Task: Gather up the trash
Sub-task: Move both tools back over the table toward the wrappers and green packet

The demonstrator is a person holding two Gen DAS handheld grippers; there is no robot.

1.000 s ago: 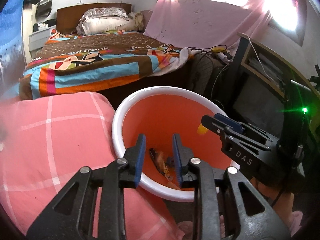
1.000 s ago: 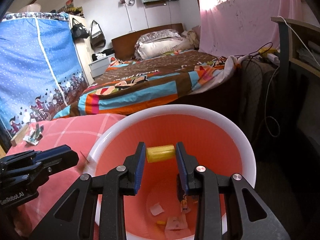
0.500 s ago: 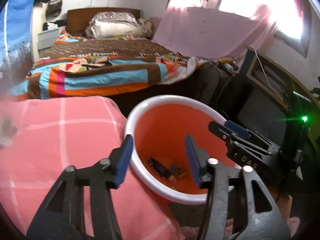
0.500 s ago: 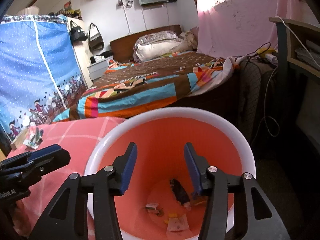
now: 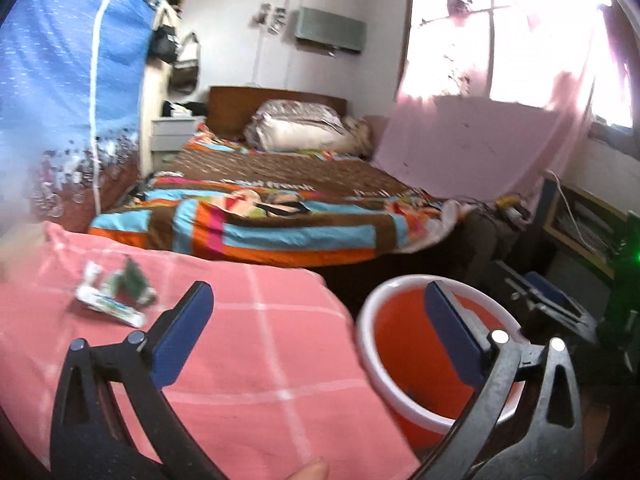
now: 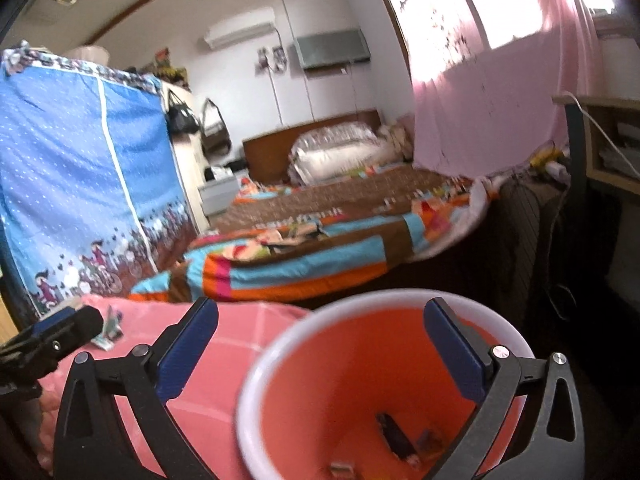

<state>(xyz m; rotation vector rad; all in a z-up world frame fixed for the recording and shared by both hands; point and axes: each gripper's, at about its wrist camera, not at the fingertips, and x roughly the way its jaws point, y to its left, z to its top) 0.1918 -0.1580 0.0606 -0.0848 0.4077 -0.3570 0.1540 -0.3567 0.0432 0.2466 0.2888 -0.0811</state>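
Premises: a lived-in bedroom in a private home. A bed [image 5: 280, 208] with a wooden headboard [image 5: 236, 108], pillows [image 5: 300, 128] and a bright patchwork cover occupies the middle distance. A blue fabric wardrobe [image 6: 80, 184] stands at left, handbags [image 6: 182, 118] hanging beside it, with a small white nightstand [image 5: 172, 136] near the headboard. On the far wall are an air conditioner [image 6: 240, 30] and a mounted screen [image 6: 332, 48]. Pink curtains [image 6: 488, 92] cover the sunlit window at right.

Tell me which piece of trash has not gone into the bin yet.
The crumpled white-and-green wrapper lying on the pink checked cloth, left of the orange bin. The other scraps, like the dark piece, already lie at the bin's bottom.
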